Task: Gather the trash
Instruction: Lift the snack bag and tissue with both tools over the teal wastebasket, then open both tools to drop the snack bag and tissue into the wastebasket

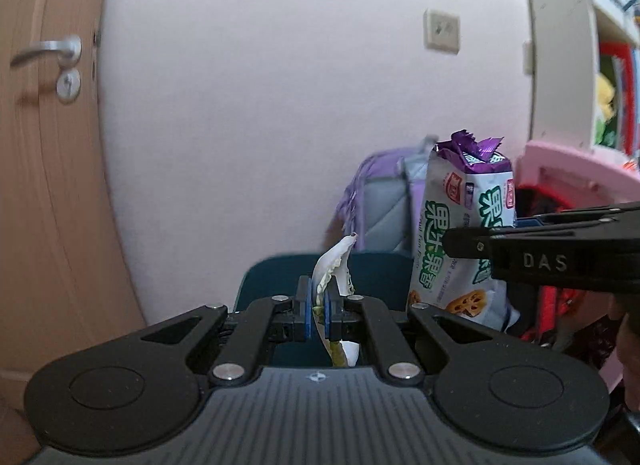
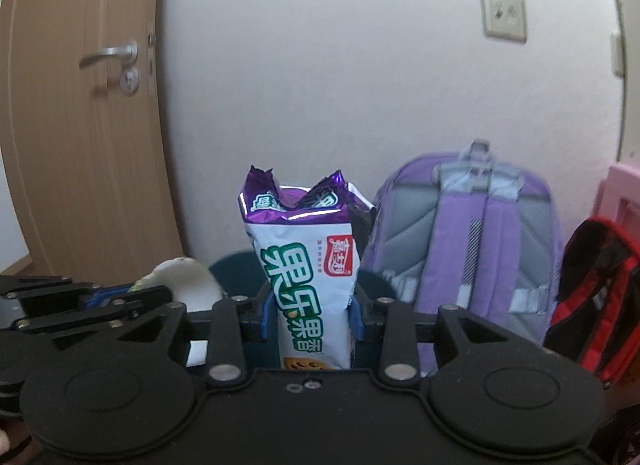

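My left gripper (image 1: 318, 311) is shut on a thin white and green wrapper (image 1: 334, 265) that stands up between its blue pads. My right gripper (image 2: 314, 315) is shut on a white and purple snack bag (image 2: 308, 265) with green lettering and a torn top, held upright. Both are held above a dark teal bin (image 1: 376, 269), whose rim also shows in the right wrist view (image 2: 230, 265). The snack bag (image 1: 460, 233) and the right gripper (image 1: 464, 245) show at the right of the left wrist view. The left gripper (image 2: 160, 295) with its wrapper (image 2: 192, 281) shows at the left of the right wrist view.
A purple and grey backpack (image 2: 472, 245) leans on the white wall behind the bin. A red and black bag (image 2: 592, 297) lies to its right, with pink furniture (image 1: 576, 173) beyond. A wooden door (image 2: 80, 105) with a metal handle stands at the left.
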Motion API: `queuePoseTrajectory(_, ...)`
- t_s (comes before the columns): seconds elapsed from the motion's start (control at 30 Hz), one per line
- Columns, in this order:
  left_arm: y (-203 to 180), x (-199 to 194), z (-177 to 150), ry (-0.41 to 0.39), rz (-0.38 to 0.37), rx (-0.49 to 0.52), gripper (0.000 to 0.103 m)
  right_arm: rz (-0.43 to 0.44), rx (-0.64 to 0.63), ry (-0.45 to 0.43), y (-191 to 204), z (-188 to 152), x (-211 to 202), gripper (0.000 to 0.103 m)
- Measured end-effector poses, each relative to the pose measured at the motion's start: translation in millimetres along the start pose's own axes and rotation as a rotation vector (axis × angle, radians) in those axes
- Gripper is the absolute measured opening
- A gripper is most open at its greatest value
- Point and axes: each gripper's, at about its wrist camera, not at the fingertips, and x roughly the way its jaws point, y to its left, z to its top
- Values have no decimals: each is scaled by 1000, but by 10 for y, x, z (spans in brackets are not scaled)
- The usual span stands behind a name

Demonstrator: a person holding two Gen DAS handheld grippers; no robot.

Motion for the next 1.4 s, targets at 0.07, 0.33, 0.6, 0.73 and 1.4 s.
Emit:
queuePoseTrajectory(0.07,41,132,-83,30,2,-13,5,8,-14,34,39,-69,137,35)
queuePoseTrajectory(0.33,147,611,-335,161,5,-26,5,22,-52,153,198,-287,423,41)
queuePoseTrajectory(0.6,144,727,-469,247,-11,-37,6,18,-60,225,240,-348,489,55)
queuePoseTrajectory(0.73,104,745,-452,265,-4,-30,12,2,-66,227,229,-351,438,62)
queuePoseTrajectory(1.4,-167,-233,-349,174,-29,-18,69,37,-51,155,128,-232,-852,75)
